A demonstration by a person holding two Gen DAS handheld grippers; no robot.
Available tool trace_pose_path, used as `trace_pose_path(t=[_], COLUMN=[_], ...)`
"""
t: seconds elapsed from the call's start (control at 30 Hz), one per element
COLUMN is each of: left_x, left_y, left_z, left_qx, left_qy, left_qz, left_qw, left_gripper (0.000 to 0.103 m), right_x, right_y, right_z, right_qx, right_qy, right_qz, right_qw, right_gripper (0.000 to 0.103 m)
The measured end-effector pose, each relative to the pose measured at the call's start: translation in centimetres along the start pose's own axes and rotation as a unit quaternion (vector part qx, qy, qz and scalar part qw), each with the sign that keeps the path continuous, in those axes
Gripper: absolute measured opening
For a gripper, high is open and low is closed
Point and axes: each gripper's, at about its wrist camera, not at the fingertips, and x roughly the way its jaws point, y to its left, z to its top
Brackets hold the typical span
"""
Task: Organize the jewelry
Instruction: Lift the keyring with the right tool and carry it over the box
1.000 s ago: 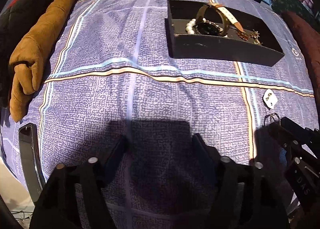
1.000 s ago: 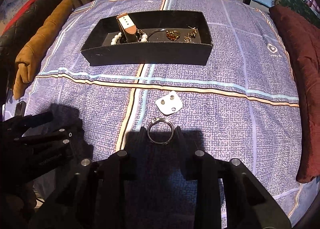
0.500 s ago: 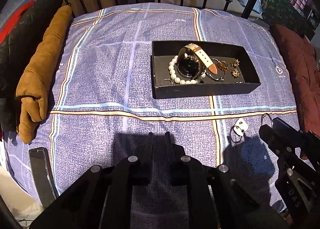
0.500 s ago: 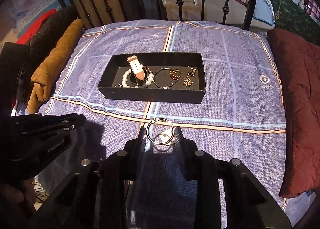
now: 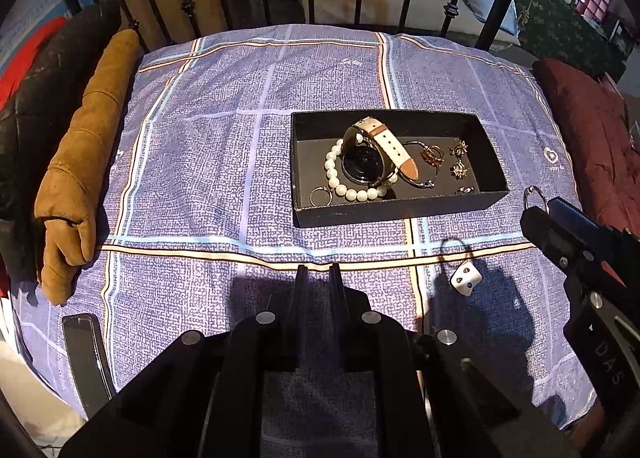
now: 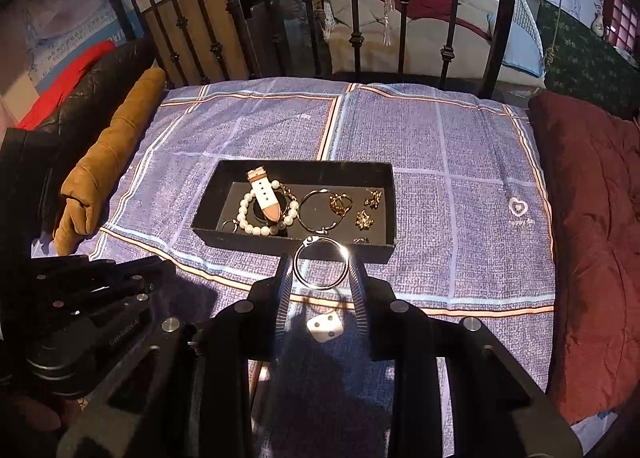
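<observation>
A black jewelry tray [image 5: 400,209] [image 6: 384,252] lies on the purple checked cloth. Inside are a pearl bracelet [image 5: 336,177] [image 6: 244,217], a white-strap watch [image 5: 390,145] [image 6: 266,199], a thin bangle [image 6: 316,209], gold earrings [image 5: 459,159] [image 6: 365,217] and small rings. My right gripper [image 6: 320,266] is shut on a silver bangle [image 6: 320,264] [image 5: 534,193], held in the air just before the tray's near wall. A white earring card [image 5: 464,277] [image 6: 325,328] lies on the cloth below it. My left gripper [image 5: 318,270] is shut with nothing in it, hovering near the front.
A tan rolled cushion [image 5: 84,161] lies along the left edge and a dark red cushion [image 6: 596,217] along the right. Black iron bed rails [image 6: 400,17] stand behind. A dark phone [image 5: 86,358] lies at the front left corner.
Both grippers rose away from the cloth. The left jaws closed on nothing. The right gripper lifted the silver bangle off the cloth, leaving the earring card behind.
</observation>
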Motion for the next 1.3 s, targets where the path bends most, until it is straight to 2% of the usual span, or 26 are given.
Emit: trace_pose_path(t=[0.53,1.3], left_x=[-0.9,0.4], left_y=[-0.5,-1.1], left_z=[5.5,6.9], left_qx=[-0.003,0.004], left_qy=[-0.055,-0.052], left_qz=[0.006,0.003], left_qw=[0.9985,0.9987], left_gripper=[0.010,0.010], right_x=[1.5,2.7], right_y=[-0.7,-0.6], right_z=[3.7,5.0], right_qx=[-0.011,-0.011], right_qy=[-0.037,-0.035], right_qz=[-0.020,-0.015], right_qw=[0.999,0.999], right_gripper=[0.030,0.030])
